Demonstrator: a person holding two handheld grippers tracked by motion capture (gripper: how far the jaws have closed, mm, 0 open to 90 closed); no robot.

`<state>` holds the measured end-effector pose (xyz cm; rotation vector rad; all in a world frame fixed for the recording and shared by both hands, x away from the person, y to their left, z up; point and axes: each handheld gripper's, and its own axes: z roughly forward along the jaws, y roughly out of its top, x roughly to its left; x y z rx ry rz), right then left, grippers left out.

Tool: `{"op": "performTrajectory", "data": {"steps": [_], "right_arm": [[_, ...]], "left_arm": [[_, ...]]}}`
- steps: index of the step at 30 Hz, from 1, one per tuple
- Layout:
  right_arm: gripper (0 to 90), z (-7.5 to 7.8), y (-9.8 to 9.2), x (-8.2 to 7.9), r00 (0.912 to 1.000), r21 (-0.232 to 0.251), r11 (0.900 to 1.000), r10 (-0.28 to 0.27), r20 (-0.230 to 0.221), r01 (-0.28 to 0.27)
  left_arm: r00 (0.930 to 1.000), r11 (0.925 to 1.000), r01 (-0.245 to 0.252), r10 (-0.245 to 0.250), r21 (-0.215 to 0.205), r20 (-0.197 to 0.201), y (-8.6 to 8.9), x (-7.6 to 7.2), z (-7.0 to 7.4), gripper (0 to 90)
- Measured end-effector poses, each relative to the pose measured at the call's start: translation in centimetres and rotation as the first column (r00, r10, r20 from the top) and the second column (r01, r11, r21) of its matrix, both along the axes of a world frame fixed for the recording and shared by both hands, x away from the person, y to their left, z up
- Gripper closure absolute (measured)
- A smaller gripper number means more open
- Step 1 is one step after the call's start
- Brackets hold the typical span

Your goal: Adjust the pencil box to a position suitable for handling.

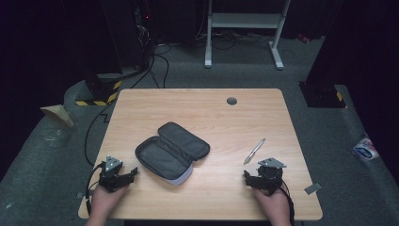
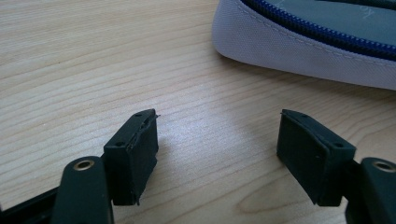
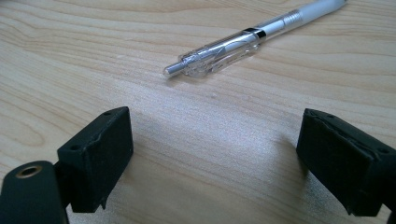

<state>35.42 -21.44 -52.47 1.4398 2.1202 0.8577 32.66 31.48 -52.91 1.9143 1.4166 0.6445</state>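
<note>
High view: we hold two tools on the worktop [image 1: 141,101], both with jaws apart and empty.
Our left tool [image 1: 133,172] sits just beside one open pencil case [image 1: 171,150]; our right tool [image 1: 245,175] faces one pen [image 1: 254,150], bare wood between, nothing blocking.

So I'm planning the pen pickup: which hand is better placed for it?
Right. The right gripper sits just below the pen, open and aimed at it; the left gripper is beyond the case.
</note>
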Motion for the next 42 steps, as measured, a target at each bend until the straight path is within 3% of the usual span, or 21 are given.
{"op": "performTrajectory", "data": {"steps": [20,25,32,42], "right_arm": [[10.4,0.0,0.0,0.0,1.0,0.0,1.0,0.0,0.0,0.0],[10.8,0.0,0.0,0.0,1.0,0.0,1.0,0.002,0.002,-0.002],[11.3,0.0,0.0,0.0,1.0,0.001,1.0,0.004,0.002,-0.004],[12.1,0.0,0.0,0.0,1.0,0.0,1.0,0.007,0.004,-0.007]], "left_arm": [[1.0,1.0,0.0,0.0,0.0,-0.003,0.1,0.0,0.0,29.8],[0.9998,1.0,0.006,-0.006,0.005,-0.019,0.0,-0.1,0.4,37.1],[0.9977,0.9985,0.052,-0.052,-0.012,0.043,-0.7,-0.8,1.8,43.1],[0.9868,0.9931,0.116,-0.114,-0.014,0.115,-2.2,-1.7,3.6,45.5]]}}
